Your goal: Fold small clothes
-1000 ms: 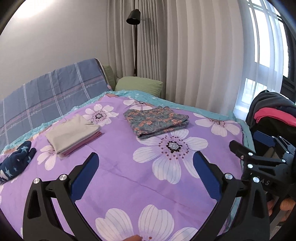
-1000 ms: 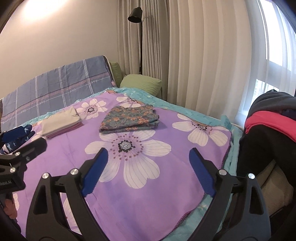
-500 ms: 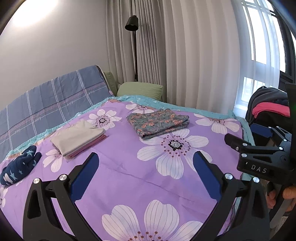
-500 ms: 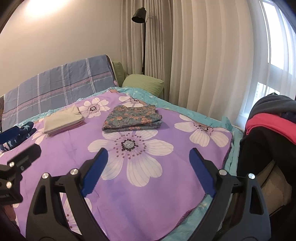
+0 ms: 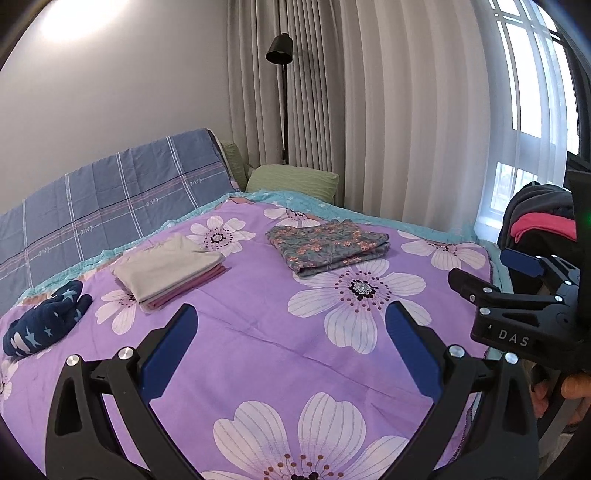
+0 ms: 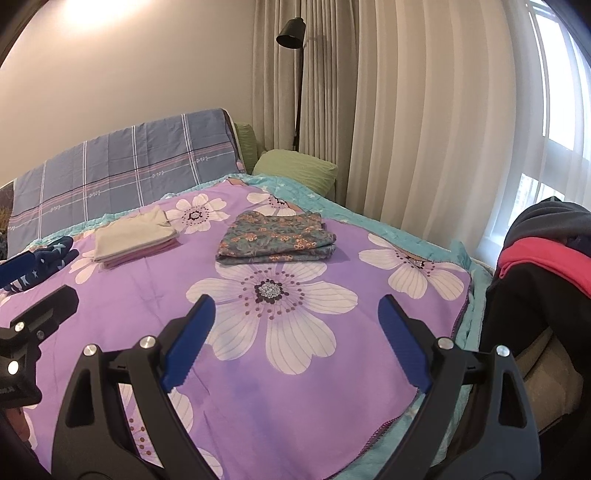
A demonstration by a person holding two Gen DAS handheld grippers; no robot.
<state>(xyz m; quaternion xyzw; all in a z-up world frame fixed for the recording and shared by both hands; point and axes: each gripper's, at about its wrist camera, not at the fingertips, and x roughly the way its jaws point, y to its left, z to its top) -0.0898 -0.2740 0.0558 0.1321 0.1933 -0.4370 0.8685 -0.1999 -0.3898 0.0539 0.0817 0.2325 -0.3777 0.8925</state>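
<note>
A folded floral garment (image 5: 328, 248) (image 6: 277, 238) lies on the purple flowered bedspread (image 5: 258, 332) (image 6: 295, 369). To its left sits a folded stack of beige and pink clothes (image 5: 170, 269) (image 6: 135, 242). A dark blue star-print piece (image 5: 44, 321) (image 6: 40, 264) lies rolled near the left edge. My left gripper (image 5: 288, 339) hovers open and empty over the near part of the bed. My right gripper (image 6: 295, 328) is also open and empty, and appears at the right of the left wrist view (image 5: 495, 277). A pile of dark and pink clothes (image 5: 539, 218) (image 6: 543, 266) rests beside the bed.
A blue plaid blanket (image 5: 110, 206) covers the headboard side, with green pillows (image 5: 291, 181) next to it. A black floor lamp (image 6: 291, 35) and curtains (image 6: 424, 129) stand behind the bed. A window (image 5: 535, 92) is at the right. A hand (image 5: 572, 387) holds the right gripper.
Both grippers have lifted and drawn back a little from the bed, so the folded clothes sit lower and farther in view. Both stayed open.
</note>
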